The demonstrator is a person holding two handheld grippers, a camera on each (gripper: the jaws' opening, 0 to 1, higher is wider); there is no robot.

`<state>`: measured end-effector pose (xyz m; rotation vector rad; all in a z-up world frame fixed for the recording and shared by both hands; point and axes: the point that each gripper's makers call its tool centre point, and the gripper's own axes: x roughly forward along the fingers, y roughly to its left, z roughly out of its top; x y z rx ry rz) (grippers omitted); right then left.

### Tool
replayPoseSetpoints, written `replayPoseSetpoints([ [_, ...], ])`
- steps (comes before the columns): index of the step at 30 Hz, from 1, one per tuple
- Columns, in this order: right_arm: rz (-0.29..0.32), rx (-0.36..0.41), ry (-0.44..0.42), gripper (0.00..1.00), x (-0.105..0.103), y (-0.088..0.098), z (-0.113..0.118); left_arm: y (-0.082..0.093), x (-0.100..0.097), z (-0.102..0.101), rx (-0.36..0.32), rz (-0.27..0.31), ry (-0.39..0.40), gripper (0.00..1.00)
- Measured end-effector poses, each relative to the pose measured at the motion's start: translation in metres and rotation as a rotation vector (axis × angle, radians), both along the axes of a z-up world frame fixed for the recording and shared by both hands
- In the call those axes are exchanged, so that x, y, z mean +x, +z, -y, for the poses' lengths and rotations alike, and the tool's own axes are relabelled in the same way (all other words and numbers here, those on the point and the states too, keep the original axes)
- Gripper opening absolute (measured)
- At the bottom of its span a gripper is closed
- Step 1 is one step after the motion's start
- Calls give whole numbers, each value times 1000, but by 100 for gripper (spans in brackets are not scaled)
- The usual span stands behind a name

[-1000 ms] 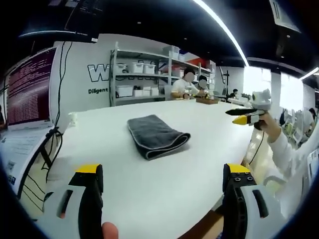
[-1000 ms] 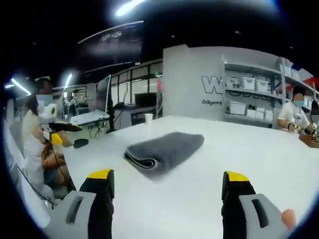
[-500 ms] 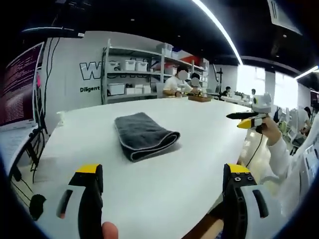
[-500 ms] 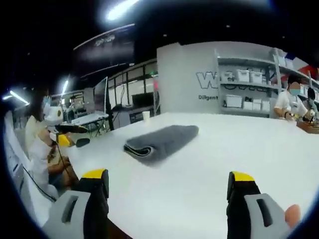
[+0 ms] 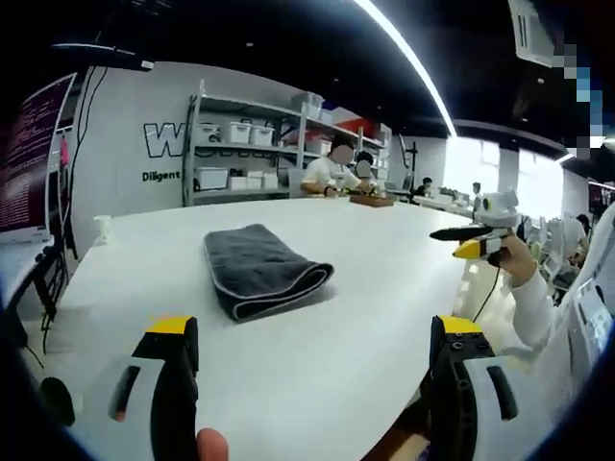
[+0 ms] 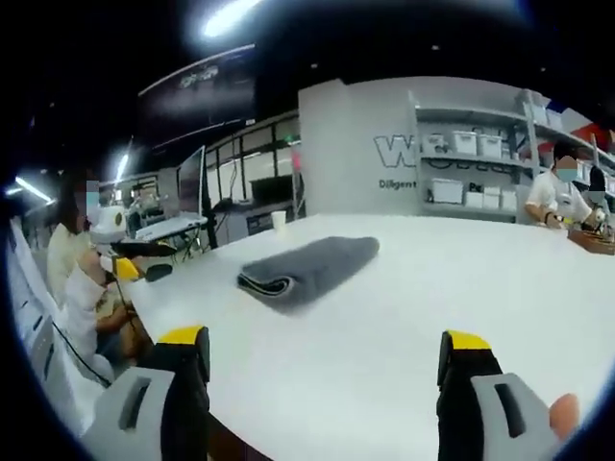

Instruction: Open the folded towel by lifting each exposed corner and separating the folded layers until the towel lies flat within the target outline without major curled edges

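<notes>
Currently both tongs held level above worktop (image 5: 317, 355) edge, clear of it, jaws spread wide, gripping nothing: left tongs (image 5: 312, 336), right tongs (image 6: 322, 351). One grey towel (image 5: 258, 269), folded, lies mid-worktop, well ahead of both.
</notes>
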<state>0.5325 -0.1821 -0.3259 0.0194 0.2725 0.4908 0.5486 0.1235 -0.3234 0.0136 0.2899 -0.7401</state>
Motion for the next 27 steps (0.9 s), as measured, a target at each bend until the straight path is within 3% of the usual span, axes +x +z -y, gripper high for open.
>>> replayPoseSetpoints([
  [8, 21, -3, -27, 99, -1, 6, -1, -2, 0, -4, 12, -7, 6, 99],
  [16, 1, -83, -35, 99, 1, 8, -4, -2, -1, -12, 23, -15, 20, 99],
  [22, 10, -129, 0, 99, 8, 20, -26, -5, -5, -17, 38, -42, 18, 99],
  [27, -9, -198, 32, 98, 24, 18, -47, -2, -9, -29, 62, -38, 35, 99],
])
